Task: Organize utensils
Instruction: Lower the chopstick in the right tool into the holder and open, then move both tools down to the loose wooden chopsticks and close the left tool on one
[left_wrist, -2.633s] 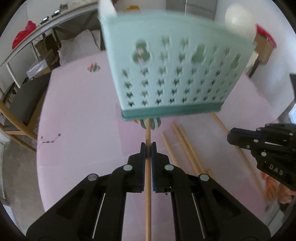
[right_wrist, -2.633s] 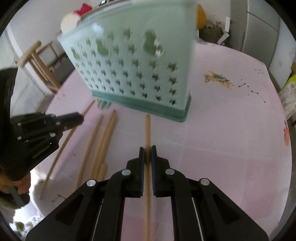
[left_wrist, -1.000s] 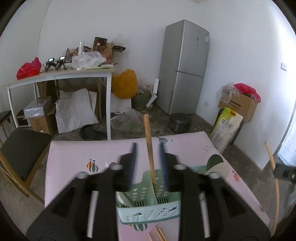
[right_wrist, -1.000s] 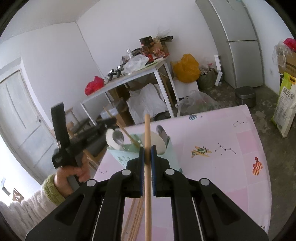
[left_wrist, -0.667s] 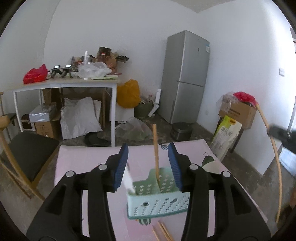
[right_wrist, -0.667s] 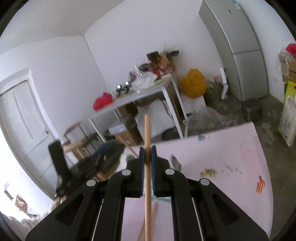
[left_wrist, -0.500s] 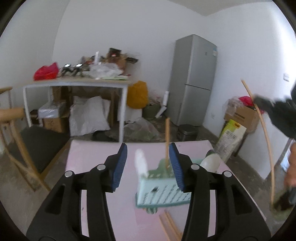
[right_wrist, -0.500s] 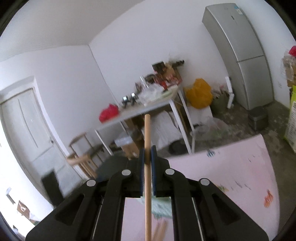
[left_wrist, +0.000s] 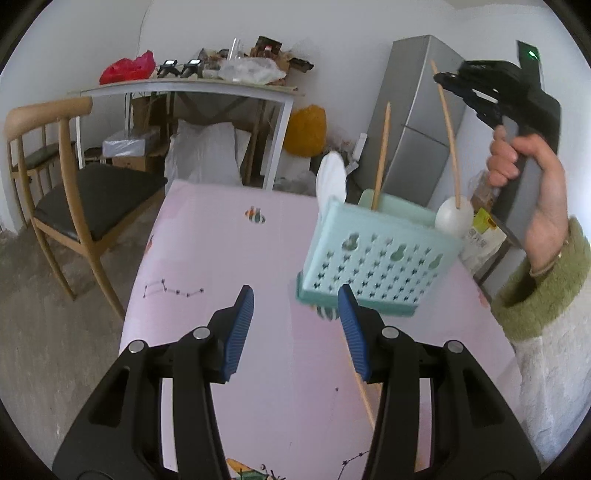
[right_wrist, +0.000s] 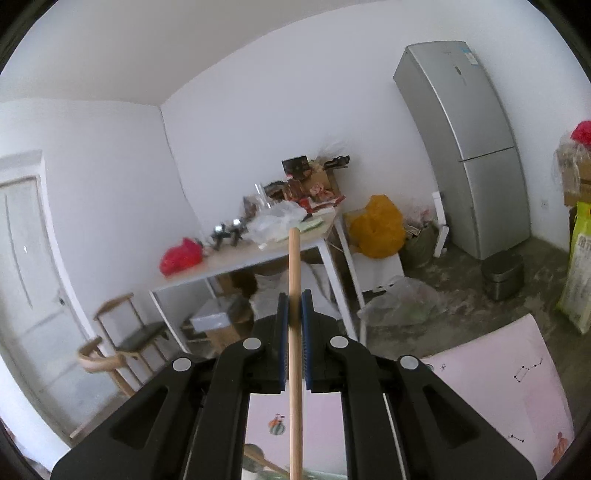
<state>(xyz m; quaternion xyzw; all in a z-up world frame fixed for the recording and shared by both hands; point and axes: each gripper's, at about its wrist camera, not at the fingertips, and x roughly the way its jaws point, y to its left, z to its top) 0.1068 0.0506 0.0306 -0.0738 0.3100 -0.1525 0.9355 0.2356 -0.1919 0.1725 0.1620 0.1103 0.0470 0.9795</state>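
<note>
Having let its wooden stick (left_wrist: 380, 157) drop into the mint basket (left_wrist: 373, 254), the left gripper (left_wrist: 295, 332) is backing off, jaws apart and empty, while the right gripper (right_wrist: 294, 314), clamping another wooden stick (right_wrist: 294, 332), is lifting it over the pink tabletop (left_wrist: 221, 240) and next needs lowering it into the basket's 1 o'clock corner.

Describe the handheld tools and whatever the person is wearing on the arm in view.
Both tools are matte black plastic with angular open-frame linkages, silver pivot screws and ribbed blue pads on the fingertips. The left tool and the right tool match. Seen from the left wrist, the right unit has a black pistol-style handle with a lit green indicator. The right arm wears a fuzzy green cuff over a cream sleeve.
</note>
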